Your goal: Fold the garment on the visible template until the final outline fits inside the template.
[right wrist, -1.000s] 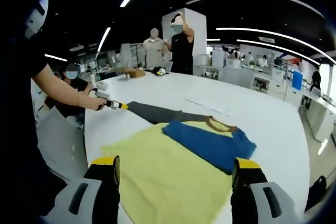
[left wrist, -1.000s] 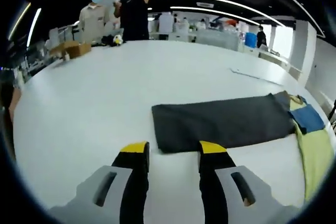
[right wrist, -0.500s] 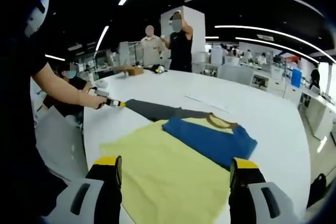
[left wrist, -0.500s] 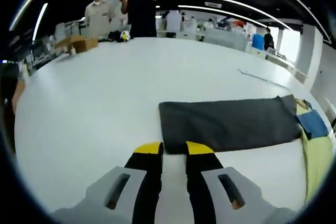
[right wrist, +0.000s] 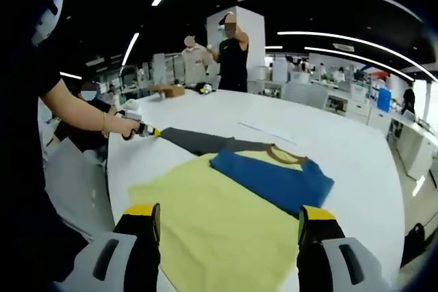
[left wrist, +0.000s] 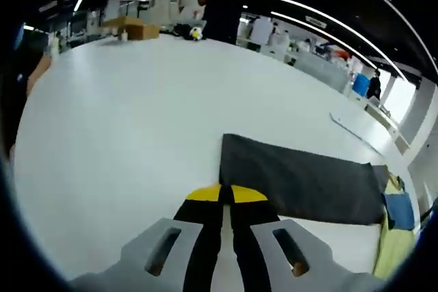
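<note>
The left gripper (left wrist: 226,195) has its 2 yellow-tipped jaws drawn together until they meet, right at the near corner of the grey sleeve (left wrist: 301,182), which stretches away ahead and to the right of it; the tips hide the cloth edge, so whether any fabric is actually pinched between them cannot be told. The right gripper (right wrist: 222,220) hangs with its jaws wide apart and nothing between them, above the near hem of the garment (right wrist: 219,227), whose yellow body spreads ahead of it on the white worktop (right wrist: 342,148), with the blue sleeve (right wrist: 270,181) folded across the body further ahead and to the right. In the right gripper view the grey sleeve runs away to the far left, where the person's hand (right wrist: 130,128) holds the left gripper at the sleeve's end. No template outline can be made out under the cloth. The main risk, as a judgement, is that the left gripper has closed beside the sleeve edge or on a single thin layer: lifting would then leave the sleeve flat or let it slip out midway and fall crooked. A firm pull across the smooth worktop could also drag the whole garment sideways, undoing the blue sleeve's fold, since nothing pins the body down.
</note>
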The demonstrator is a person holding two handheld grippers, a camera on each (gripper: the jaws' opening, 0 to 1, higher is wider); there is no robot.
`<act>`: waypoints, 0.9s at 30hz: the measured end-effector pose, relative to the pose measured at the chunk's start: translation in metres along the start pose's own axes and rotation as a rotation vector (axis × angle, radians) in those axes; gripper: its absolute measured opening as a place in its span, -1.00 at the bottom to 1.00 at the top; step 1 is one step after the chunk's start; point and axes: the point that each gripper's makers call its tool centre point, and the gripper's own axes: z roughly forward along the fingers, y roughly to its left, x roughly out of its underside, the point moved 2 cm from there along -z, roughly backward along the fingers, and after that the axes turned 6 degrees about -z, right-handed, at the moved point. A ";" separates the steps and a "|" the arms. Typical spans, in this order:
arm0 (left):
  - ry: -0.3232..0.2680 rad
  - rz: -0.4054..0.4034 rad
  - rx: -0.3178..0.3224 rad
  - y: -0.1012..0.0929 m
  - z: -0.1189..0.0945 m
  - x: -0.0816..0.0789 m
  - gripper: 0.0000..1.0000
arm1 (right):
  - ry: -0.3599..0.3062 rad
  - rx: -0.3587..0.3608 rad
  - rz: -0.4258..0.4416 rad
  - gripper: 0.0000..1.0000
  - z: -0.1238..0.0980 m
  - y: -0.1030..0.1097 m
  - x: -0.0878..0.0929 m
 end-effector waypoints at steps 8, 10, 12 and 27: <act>0.013 0.028 0.002 -0.002 -0.002 -0.002 -1.00 | -0.005 0.001 -0.006 0.63 0.000 0.003 -0.002; 0.013 0.026 0.007 -0.003 -0.003 -0.003 -1.00 | -0.010 0.000 -0.011 0.63 0.000 0.004 -0.003; 0.011 0.020 0.017 -0.005 -0.005 -0.004 -1.00 | -0.015 -0.002 -0.007 0.64 0.000 0.004 -0.004; -0.012 0.064 0.117 -0.029 -0.015 -0.016 -1.00 | -0.025 -0.026 -0.010 0.65 0.000 0.005 -0.002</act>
